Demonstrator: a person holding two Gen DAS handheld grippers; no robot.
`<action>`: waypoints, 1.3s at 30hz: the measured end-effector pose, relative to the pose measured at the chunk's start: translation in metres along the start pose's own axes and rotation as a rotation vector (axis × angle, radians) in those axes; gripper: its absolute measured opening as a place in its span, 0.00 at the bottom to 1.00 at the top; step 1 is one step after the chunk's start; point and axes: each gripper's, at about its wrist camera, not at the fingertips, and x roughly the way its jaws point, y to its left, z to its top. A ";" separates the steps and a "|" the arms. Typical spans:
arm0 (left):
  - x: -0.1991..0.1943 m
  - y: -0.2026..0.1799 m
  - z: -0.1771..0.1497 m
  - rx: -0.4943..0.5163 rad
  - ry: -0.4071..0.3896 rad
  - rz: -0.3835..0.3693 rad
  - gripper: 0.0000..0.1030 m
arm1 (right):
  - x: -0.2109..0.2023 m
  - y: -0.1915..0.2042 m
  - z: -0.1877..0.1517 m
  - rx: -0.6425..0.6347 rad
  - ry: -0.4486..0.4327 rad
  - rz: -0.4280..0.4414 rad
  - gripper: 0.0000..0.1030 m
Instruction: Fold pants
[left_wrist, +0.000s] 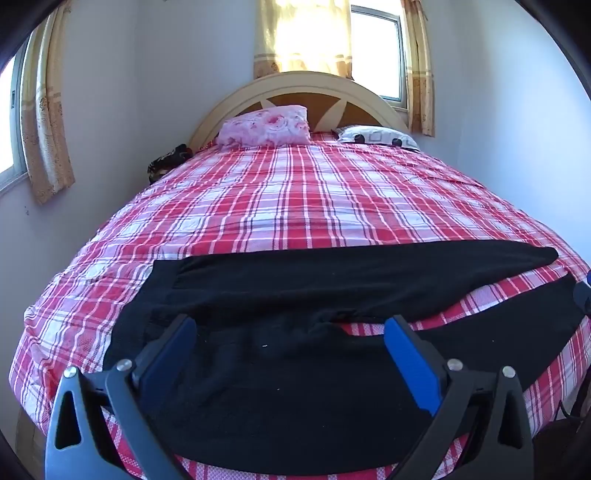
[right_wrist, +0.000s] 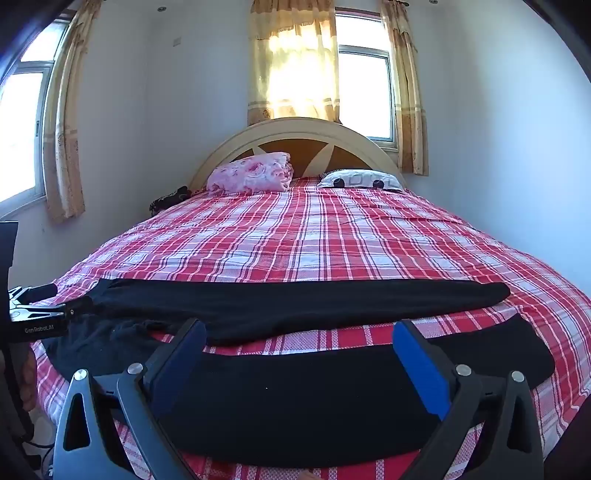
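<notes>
Both tools, left tool and right tool, gape wide, holding nothing. Black pants lie spread across bed. Folding unstarted; next: grip near leg, carry over.

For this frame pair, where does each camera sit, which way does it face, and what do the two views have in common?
Left wrist: rides the left claw, looking over the black pants toward the headboard; only its open fingers show, over the waist end.
Right wrist: rides the right claw, facing the same way over the near pant leg; its open fingers show, and the left claw sits at the left edge.
Shared: the pants, plaid bedspread, pink pillow, headboard and curtains.
</notes>
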 end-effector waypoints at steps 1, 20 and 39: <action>-0.001 0.001 0.002 0.005 0.006 -0.006 1.00 | 0.000 -0.001 0.000 0.017 -0.004 0.016 0.99; 0.013 -0.006 -0.002 0.016 0.049 0.000 1.00 | 0.003 -0.001 -0.004 0.021 0.026 0.017 0.99; 0.012 -0.009 -0.002 0.024 0.044 -0.002 1.00 | 0.003 -0.008 -0.004 0.030 0.028 0.011 0.99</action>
